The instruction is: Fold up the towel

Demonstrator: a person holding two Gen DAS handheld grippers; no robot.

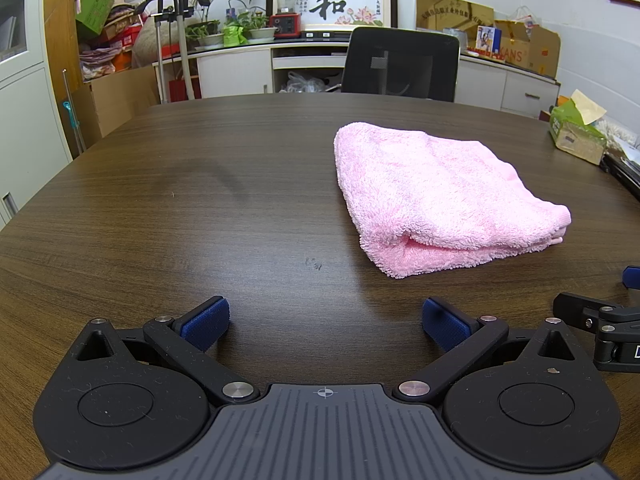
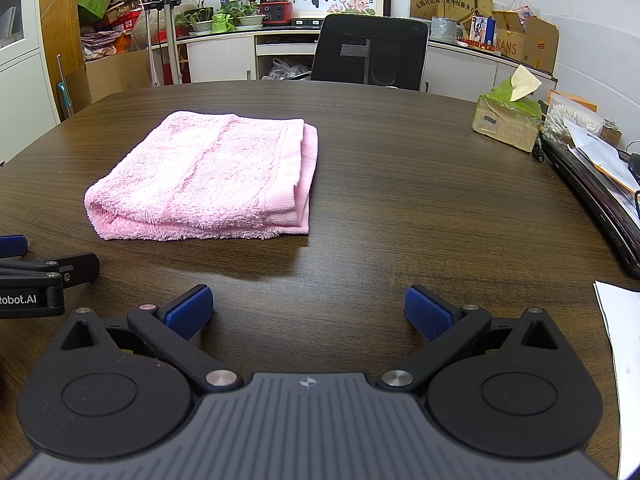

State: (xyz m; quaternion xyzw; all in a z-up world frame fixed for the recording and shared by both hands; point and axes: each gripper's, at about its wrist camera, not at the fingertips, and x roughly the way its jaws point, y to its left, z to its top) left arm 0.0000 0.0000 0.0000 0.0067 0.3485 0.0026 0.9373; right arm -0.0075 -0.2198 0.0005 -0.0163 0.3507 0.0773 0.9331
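Observation:
A pink towel (image 1: 436,196) lies folded in layers on the dark wooden table (image 1: 200,200), right of centre in the left wrist view. My left gripper (image 1: 326,320) stands open near the table's front edge, short of the towel and to its left, with nothing between its blue pads. In the right wrist view the towel (image 2: 208,176) sits left of centre, its hemmed edges stacked on the right side. My right gripper (image 2: 308,310) is open too, nearer than the towel and to its right, holding nothing. Each gripper shows at the other view's edge.
A black mesh chair (image 1: 400,64) stands behind the table's far edge. A green tissue box (image 2: 506,120), a laptop (image 2: 592,200) with papers, and a white sheet (image 2: 620,340) crowd the table's right side. Cabinets, plants and boxes line the back wall.

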